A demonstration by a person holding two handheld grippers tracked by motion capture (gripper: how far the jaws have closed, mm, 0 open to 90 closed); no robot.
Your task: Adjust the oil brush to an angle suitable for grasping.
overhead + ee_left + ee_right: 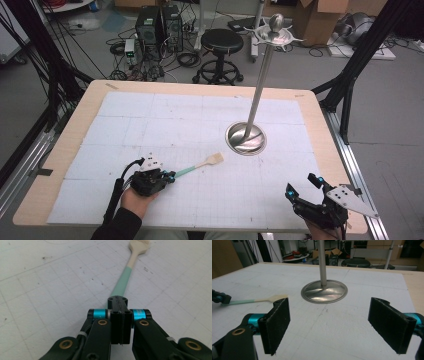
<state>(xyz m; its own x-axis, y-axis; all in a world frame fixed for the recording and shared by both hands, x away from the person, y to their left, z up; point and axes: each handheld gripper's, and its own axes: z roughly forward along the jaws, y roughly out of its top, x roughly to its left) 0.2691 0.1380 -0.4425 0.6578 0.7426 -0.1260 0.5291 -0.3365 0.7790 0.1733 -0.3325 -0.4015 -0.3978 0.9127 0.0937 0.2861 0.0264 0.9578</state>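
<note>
Since nobody gave a task here, I'm guessing it's about the spatula [200, 165], a little thing with a mint-green handle and a cream head, and the metal stand [246, 138] with hooks up top. It lies on the surface near the left, its long axis running from the near left up toward the far right, head pointing roughly at the stand's round base. The left gripper [170, 176] is pinched tight on the handle's tail end, so the whole tool sticks straight out past the jaws. The right gripper [304, 186] sits at the near right with jaws spread wide, holding nothing, well apart from the spatula. My read: the left hand is the one that carries it; the stand lies farther off, far and right.
</note>
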